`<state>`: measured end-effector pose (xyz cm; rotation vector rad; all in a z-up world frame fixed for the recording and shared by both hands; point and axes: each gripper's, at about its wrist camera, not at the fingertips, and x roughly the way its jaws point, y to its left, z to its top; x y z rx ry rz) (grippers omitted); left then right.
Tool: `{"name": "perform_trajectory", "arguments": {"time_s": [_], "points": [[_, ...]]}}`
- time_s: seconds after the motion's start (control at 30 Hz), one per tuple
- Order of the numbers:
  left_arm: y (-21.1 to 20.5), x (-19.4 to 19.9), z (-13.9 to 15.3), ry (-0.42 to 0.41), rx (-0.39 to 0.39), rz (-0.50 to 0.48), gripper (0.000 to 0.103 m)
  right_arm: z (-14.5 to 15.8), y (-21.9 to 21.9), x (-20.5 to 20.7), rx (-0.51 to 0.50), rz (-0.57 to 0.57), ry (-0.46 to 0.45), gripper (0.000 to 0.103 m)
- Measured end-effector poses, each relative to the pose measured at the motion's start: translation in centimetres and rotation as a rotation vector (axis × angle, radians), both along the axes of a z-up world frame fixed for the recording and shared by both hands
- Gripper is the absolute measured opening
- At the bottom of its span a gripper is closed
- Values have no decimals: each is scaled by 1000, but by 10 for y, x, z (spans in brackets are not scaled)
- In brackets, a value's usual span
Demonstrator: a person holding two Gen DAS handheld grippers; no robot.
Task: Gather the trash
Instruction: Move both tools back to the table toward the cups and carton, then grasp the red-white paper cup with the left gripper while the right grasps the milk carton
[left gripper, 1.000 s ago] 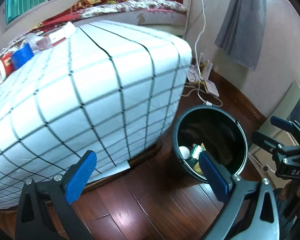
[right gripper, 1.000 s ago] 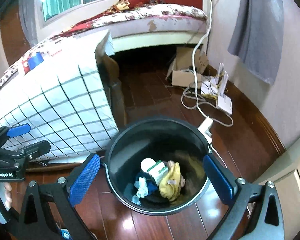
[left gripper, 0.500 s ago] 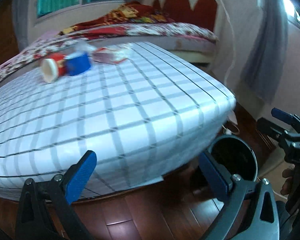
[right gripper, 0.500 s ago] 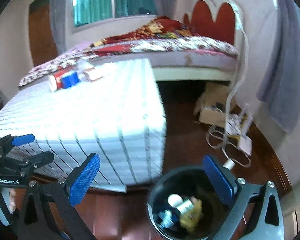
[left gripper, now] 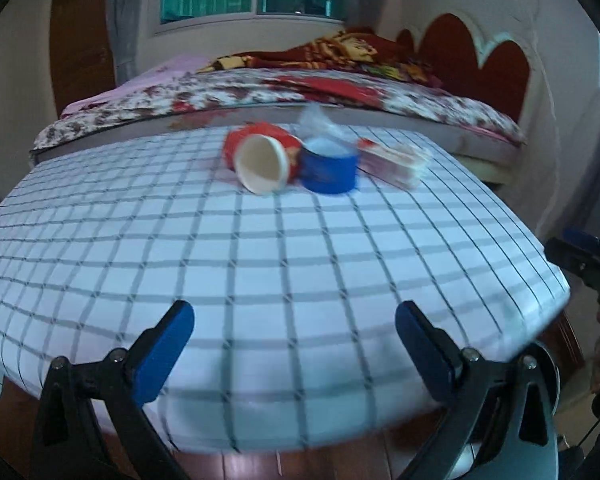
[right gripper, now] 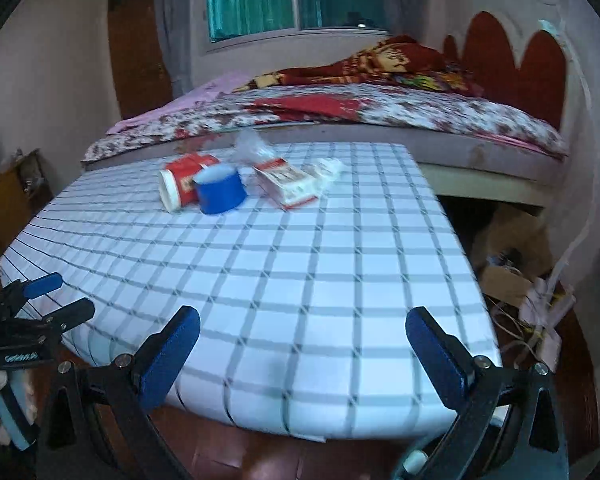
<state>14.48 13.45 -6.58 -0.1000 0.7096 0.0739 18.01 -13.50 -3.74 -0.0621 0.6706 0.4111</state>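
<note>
On the far part of the checked tablecloth lies a heap of trash: a red paper cup on its side, a blue tape roll, a red-and-white carton and a clear plastic wrapper. The same cup, tape roll, carton and wrapper show in the right wrist view. My left gripper is open and empty over the table's near edge. My right gripper is open and empty, to its right.
A bed with a floral cover stands behind the table. Cardboard boxes and white cables lie on the floor to the right. The bin's rim shows low at the right, behind my left gripper.
Both grippers have swung up from the black bin on the floor to face the tabletop. The trash heap now sits ahead of them. Both stay open.
</note>
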Motion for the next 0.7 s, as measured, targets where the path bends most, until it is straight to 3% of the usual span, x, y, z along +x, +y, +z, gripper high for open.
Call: {"name": "perform_trajectory", "arguments": {"time_s": [0.1, 0.3, 0.7], "points": [[18, 23, 3, -18, 4, 10, 99, 7, 26, 23, 8, 39, -7, 103], [38, 68, 3, -30, -9, -8, 95, 6, 72, 70, -44, 82, -29, 93], [56, 162, -22, 46, 20, -104, 95, -23, 86, 138, -69, 65, 23, 93]]}}
